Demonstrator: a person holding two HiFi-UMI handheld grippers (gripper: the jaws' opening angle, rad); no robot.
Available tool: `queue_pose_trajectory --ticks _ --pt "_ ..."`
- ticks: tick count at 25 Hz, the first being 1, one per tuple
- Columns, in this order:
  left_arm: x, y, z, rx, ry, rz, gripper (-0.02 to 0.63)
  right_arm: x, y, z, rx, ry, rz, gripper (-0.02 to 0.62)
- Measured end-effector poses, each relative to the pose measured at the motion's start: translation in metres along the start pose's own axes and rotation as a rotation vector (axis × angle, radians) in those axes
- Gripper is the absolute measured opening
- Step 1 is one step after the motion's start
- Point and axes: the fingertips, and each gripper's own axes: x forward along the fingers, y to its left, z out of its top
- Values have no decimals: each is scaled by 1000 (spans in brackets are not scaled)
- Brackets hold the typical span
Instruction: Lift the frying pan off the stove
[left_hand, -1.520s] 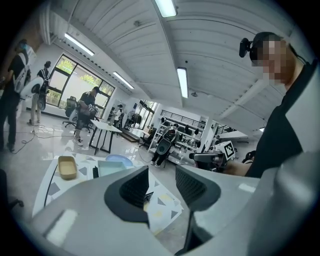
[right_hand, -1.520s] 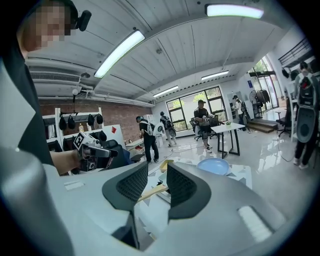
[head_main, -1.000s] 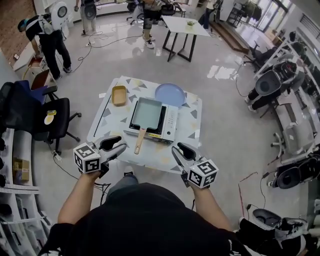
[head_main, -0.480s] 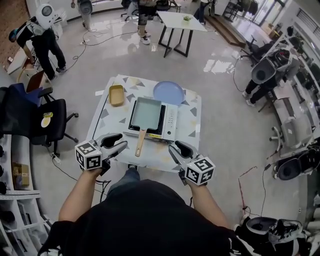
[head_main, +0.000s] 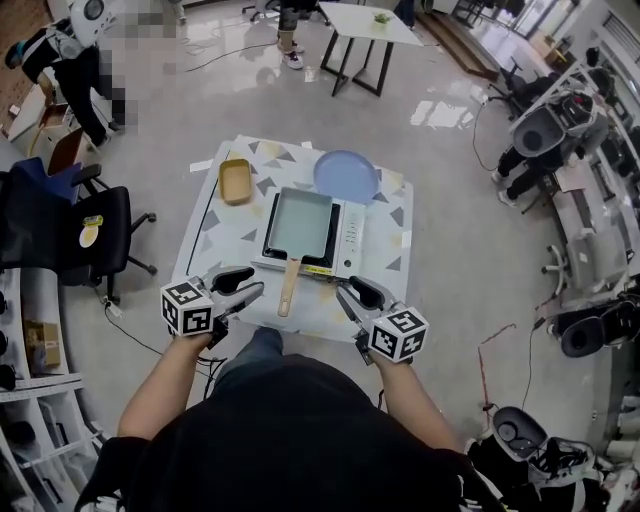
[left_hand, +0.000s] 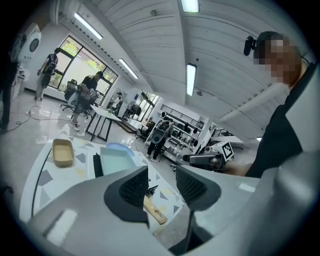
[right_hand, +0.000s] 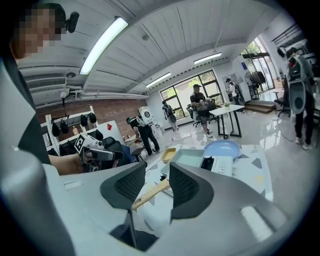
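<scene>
- The rectangular pale-green frying pan sits flat on the white portable stove at the centre of the frame. Its wooden handle points down toward the person across the white, triangle-patterned table.
- This looks like the approach: neither tool touches the pan.
- The left gripper hovers just lower left of the handle's end. Its jaws stand moderately apart with nothing between them, and its own view shows only the handle tip beyond the pads.
- The right gripper hovers lower right of the handle, parted about as wide and also empty. The handle shows through the gap, farther off.
- To do the step well, one gripper should straddle the handle squarely and close firmly well up its length.
- It should then raise the pan straight up and level, since a grip at the tip would probably let the pan droop.
- The round blue plate and the tan rectangular dish lie at the table's upper edge, out of the way.
</scene>
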Motion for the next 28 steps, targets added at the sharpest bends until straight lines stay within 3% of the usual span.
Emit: queue_pose_trajectory --ticks 12,28 --pt "19 33 -20 -122 34 -43 173 50 -15 -27 98 96 39 184" --pt "52 46 -76 -236 175 -111 176 97 -28 -66 218 193 95 192"
